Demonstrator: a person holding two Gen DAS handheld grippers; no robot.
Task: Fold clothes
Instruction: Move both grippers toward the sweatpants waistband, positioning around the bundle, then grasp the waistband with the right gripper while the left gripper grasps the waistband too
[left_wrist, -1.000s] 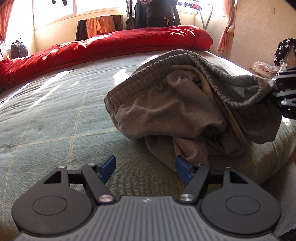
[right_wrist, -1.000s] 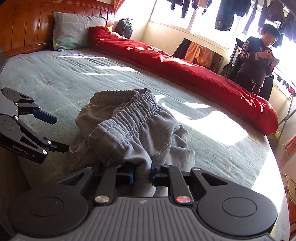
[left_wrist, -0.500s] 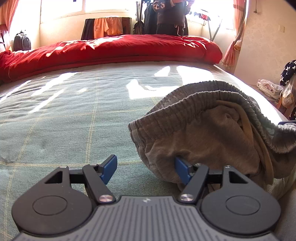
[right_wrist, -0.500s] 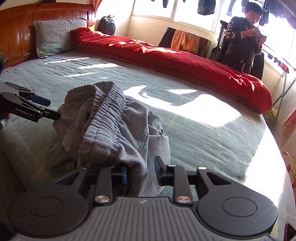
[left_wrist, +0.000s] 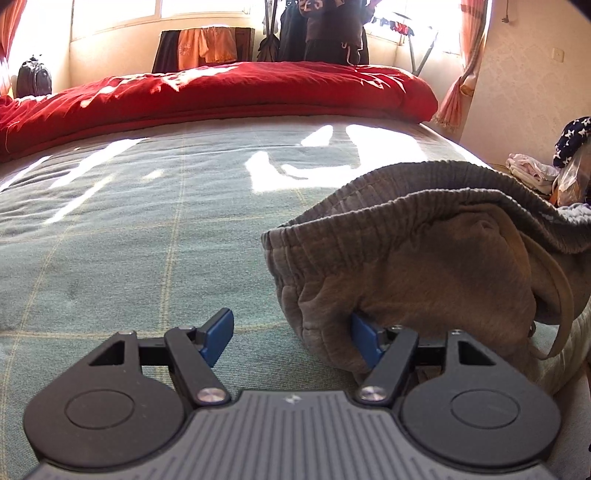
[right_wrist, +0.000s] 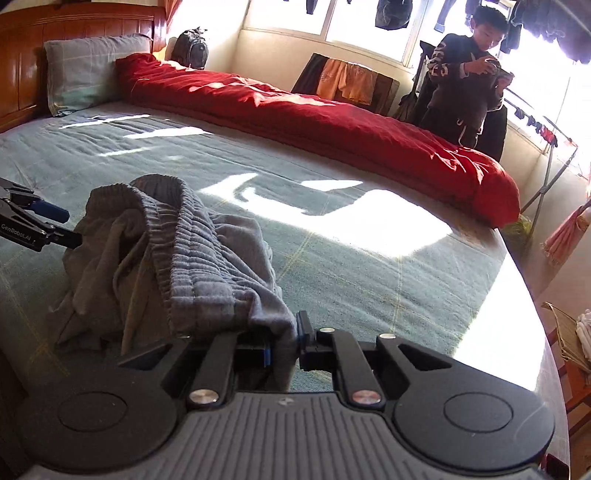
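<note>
Grey sweat shorts (left_wrist: 424, 266) with a ribbed elastic waistband and a beige drawstring lie bunched on the green checked bedcover (left_wrist: 129, 229). My left gripper (left_wrist: 291, 339) is open just above the cover. Its right pad (left_wrist: 364, 341) presses into the lower left corner of the shorts; the left pad (left_wrist: 218, 338) is over bare cover. In the right wrist view, the shorts (right_wrist: 155, 258) are held up by the waistband, with my right gripper (right_wrist: 282, 345) shut on it. The left gripper (right_wrist: 61, 225) shows at the far left, touching the cloth.
A red duvet (right_wrist: 314, 118) runs along the far side of the bed, with a pillow (right_wrist: 85, 70) and wooden headboard (right_wrist: 22, 66) at its left. A person (right_wrist: 465, 81) stands by the window. Folded clothes (left_wrist: 532, 171) sit beyond the bed's right edge.
My left gripper has closed in on the shorts until its right pad reaches the waistband corner. The right gripper stays shut on the waistband and has drawn it up and to the right.
</note>
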